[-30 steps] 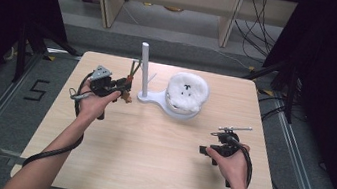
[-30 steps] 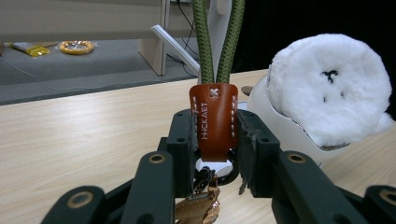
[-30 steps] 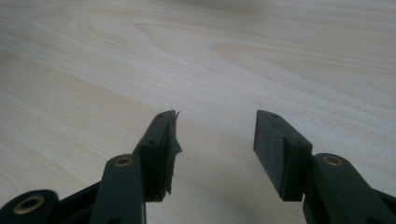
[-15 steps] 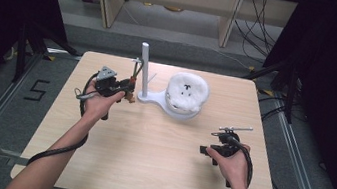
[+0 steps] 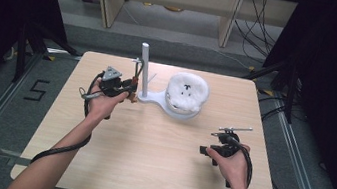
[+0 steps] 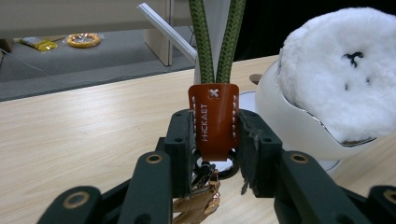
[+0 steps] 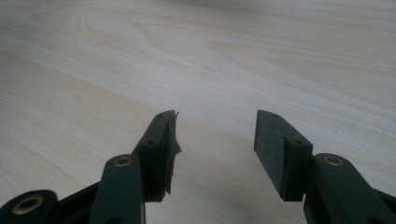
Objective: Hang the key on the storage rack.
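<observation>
Keychain hung on a white stand, its leather tab pinched by the left gripper.

Left gripper (image 6: 215,140) has its jaws closed on the orange leather tab (image 6: 214,119) of a keychain; the green cord loop (image 6: 215,37) runs up out of view beside the white stand post (image 5: 143,68), and a brass clasp (image 6: 201,198) dangles below. To do this well, I judge: hold the tab square, keep the cord taut and move slowly, so the loop clears its peg without tipping the stand. Right gripper (image 7: 215,140) rests apart, jaws wide and empty, above the table. A fluffy white cushion (image 5: 186,91) sits in the stand's dish. Pale wooden table (image 5: 146,162), grey floor, shelving and cables behind.
</observation>
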A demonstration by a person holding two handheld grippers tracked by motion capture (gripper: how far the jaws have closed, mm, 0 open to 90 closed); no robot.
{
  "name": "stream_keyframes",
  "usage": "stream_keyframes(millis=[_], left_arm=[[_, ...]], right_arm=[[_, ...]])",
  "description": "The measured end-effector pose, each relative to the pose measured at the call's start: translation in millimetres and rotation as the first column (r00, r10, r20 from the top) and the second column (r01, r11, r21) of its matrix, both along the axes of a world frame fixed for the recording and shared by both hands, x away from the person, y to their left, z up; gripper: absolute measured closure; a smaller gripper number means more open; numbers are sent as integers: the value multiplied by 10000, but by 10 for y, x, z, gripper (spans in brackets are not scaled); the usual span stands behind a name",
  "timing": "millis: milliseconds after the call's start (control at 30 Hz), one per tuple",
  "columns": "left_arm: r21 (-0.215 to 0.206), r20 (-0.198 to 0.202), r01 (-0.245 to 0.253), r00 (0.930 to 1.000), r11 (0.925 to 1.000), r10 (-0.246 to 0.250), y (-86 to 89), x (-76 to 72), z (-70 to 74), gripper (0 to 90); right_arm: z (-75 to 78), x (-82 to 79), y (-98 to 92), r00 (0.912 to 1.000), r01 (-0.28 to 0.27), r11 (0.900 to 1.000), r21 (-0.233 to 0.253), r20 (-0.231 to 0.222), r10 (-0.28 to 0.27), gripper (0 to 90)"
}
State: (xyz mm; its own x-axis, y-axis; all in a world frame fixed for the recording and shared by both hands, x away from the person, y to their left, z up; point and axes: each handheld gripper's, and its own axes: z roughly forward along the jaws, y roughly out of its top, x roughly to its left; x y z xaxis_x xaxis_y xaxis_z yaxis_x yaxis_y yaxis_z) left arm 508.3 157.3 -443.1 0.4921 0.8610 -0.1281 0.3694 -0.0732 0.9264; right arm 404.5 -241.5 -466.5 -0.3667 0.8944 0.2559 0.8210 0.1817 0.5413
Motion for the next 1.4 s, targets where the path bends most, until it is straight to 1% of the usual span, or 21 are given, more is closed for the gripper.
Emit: stream_keyframes(millis=[67,200,233,267,467,567,600,633,733,767,800,967,1000,1033,1067,1100,1133,1167,1200,1233,1400], left_arm=[[65,-19,-53,10000,10000,53,-11,10,1,659],[282,-51,-39,10000,9996,41,-36,18,-3,648],[281,-58,-34,10000,9996,36,-40,19,-6,644],[341,-68,-40,10000,9994,43,-44,20,-8,644],[521,-36,-59,10000,9986,61,-40,12,-8,607],[586,20,-33,10000,9983,32,-22,-12,1,578],[612,37,-25,10000,9981,23,-9,-25,6,568],[652,32,37,10000,9979,-39,7,-39,11,555],[906,-21,97,10000,9958,-96,68,-112,16,512],[1010,-47,85,10000,9948,-80,86,-136,15,497],[1082,-63,91,9999,9941,-85,113,-163,10,486],[1185,-167,32,9999,9930,-13,246,-288,-2,449],[1235,-151,30,9999,9923,-12,265,-312,-1,444],[1299,-99,15,10000,9915,-3,284,-337,-2,439],[1323,-51,6,10000,9912,1,303,-365,-4,437],[1374,-31,8,10000,9905,-4,324,-394,-6,435],[1365,-28,-10,10000,9906,14,345,-421,-12,434],[1340,-11,15,10000,9910,-13,364,-439,-19,432],[1346,-14,-44,10000,9909,46,396,-474,-26,430],[1362,-21,-47,10000,9907,50,418,-496,-30,429],[1332,-78,-118,9999,9910,130,567,-654,-60,427]], right_arm=[[13,2,-8,9997,-153,9997,-207,-215,149,497],[-11,0,7,10000,5,10000,41,63,-5,494],[-12,0,8,10000,3,10000,39,65,-3,494],[5,-3,14,9999,59,9999,82,-141,-58,493],[6,-4,16,9999,47,9999,96,-117,-46,492],[-10,-1,8,10000,0,10000,51,72,0,492],[-23,3,10,9999,19,9999,164,152,-21,491],[8,1,-6,9998,-139,9998,-143,-151,137,491],[4,-1,-4,9999,-65,10000,-54,-82,64,490],[1,-4,7,9999,135,9999,40,-89,-135,489],[5,-7,11,9998,171,9998,91,-136,-170,489],[5,-6,7,9999,120,9999,104,-97,-119,488],[-10,-2,3,10000,58,10000,12,37,-58,486],[-9,-3,7,10000,45,10000,67,-39,-45,485],[-1,-3,2,9998,-37,10000,-38,-181,36,485],[0,-4,6,9998,2,10000,-51,-178,-3,485],[5,-5,14,9996,85,10000,12,-256,-85,484],[-3,-3,3,9999,-42,10000,-79,-125,41,484],[2,-5,7,9999,-4,10000,-32,-131,4,485],[-8,-7,12,10000,80,9999,82,22,-80,484],[-7,-6,16,9999,101,9999,96,25,-102,482]])
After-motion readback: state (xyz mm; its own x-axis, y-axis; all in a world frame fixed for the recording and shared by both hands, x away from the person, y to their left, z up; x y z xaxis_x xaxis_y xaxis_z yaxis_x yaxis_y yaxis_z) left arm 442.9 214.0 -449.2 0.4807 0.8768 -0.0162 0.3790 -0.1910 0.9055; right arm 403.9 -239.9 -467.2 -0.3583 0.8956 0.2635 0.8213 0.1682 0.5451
